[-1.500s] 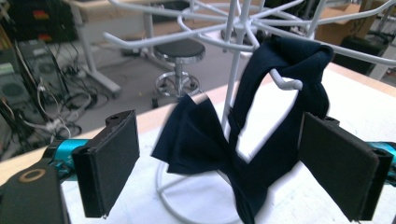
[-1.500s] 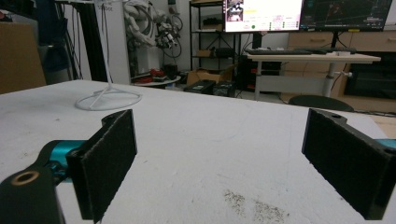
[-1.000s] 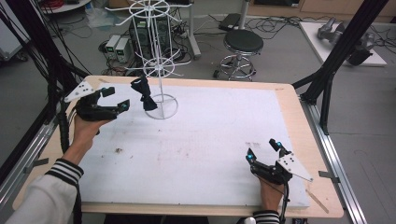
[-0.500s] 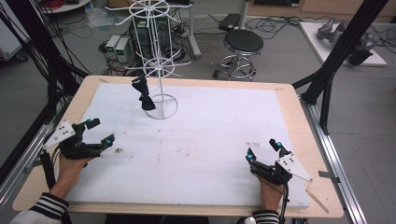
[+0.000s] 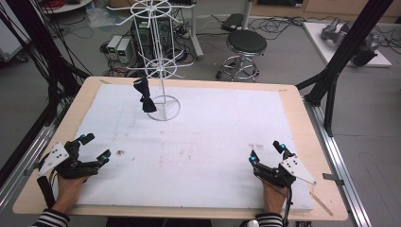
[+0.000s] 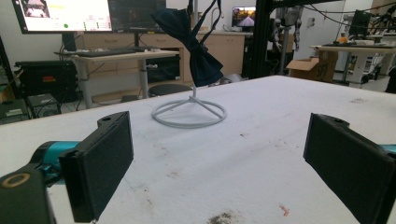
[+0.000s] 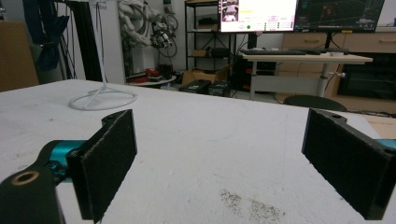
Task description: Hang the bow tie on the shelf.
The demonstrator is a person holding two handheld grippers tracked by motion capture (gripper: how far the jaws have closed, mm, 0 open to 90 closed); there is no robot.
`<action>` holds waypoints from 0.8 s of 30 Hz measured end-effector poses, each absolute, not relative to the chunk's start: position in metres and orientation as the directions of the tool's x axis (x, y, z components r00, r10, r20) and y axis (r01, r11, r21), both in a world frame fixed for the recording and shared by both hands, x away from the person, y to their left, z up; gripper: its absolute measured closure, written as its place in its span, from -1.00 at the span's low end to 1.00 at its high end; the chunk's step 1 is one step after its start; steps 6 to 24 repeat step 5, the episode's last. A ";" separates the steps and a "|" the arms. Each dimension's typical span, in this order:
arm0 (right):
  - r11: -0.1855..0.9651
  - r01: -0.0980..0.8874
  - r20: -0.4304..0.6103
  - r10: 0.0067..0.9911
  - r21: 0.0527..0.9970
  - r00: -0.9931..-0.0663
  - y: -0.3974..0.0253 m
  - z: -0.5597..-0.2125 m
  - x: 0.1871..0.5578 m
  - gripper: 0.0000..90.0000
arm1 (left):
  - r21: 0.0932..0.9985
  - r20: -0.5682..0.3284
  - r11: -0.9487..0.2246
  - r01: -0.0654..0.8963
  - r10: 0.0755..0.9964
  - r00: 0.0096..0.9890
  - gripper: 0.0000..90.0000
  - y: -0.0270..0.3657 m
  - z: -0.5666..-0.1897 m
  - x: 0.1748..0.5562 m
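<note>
Both grippers, left [image 5: 93,147] and right [image 5: 266,151], lay wide open and empty, well short of the wire rack [image 5: 161,56]. Left gripper view revealed a dark bow tie [image 6: 194,46] hanging above the rack's ring base.

Ahead of the left gripper, the dark navy bow tie [image 6: 192,44] hangs on the white wire rack [image 6: 189,112] — its strap and the rack's mast are cut off at the top edge.

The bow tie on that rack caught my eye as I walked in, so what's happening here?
A dark bow tie hangs on the white wire rack at the far side of the table. A person holds the left gripper and right gripper near the table's front edge, jaws open and holding nothing.
</note>
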State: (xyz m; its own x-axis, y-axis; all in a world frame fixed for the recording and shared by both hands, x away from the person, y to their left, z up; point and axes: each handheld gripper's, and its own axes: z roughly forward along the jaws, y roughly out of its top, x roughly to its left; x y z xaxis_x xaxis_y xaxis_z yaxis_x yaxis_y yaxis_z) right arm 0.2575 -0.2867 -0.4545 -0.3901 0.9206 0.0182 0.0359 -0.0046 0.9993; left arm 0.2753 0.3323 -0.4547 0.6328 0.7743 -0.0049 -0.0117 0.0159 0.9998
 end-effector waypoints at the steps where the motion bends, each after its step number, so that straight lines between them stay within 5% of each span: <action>1: -0.005 0.036 0.019 0.921 0.999 -0.390 -0.287 -0.454 0.258 -0.79 | 1.000 0.000 0.011 -0.013 0.776 0.630 -0.81 0.332 -0.455 0.275; 24: -0.006 0.036 0.019 0.920 0.999 -0.391 -0.287 -0.455 0.258 -0.79 | 1.000 -0.001 0.009 -0.009 0.776 0.630 -0.80 0.332 -0.455 0.275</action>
